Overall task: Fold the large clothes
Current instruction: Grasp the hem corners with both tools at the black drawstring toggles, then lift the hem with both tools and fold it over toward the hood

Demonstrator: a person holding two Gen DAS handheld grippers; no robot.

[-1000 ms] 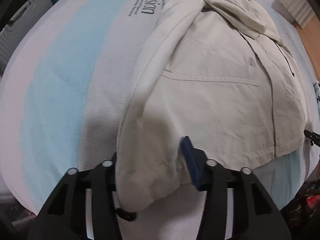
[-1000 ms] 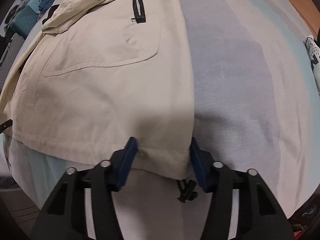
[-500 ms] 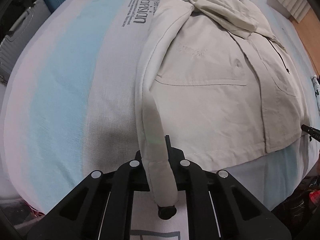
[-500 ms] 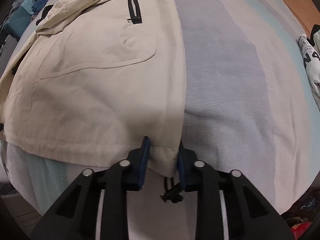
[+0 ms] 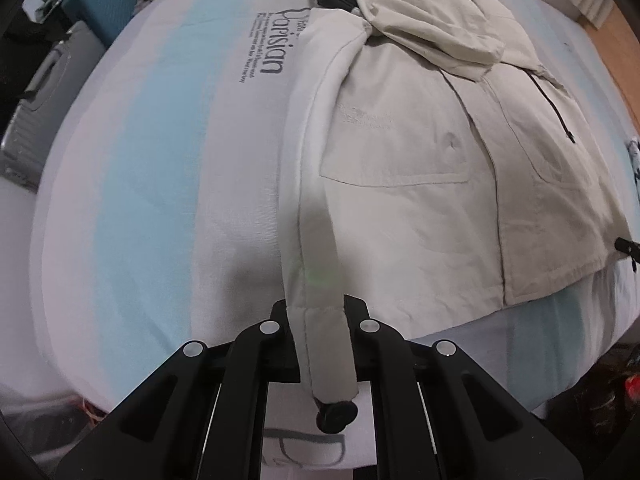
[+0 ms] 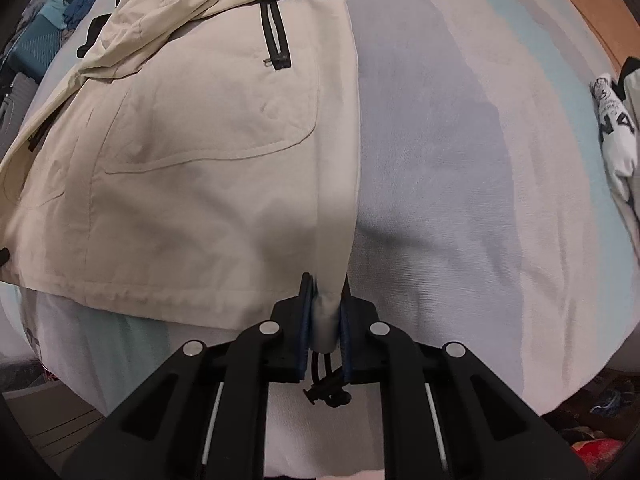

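Where mattress [image 5: 160, 160] reads "Parisian": jacket [image 5: 420, 208].

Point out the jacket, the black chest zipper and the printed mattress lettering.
jacket [image 5: 400, 208]: left wrist view, front panel below the flap pocket.
black chest zipper [image 6: 275, 36]: right wrist view, middle of the zipper strip.
mattress lettering [image 5: 274, 46]: left wrist view, on the large printed word.

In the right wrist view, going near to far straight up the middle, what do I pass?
right gripper, shut on the jacket's hem corner → drawcord toggle hanging between its fingers → beige jacket → curved front pocket seam → black chest zipper → folded sleeve.
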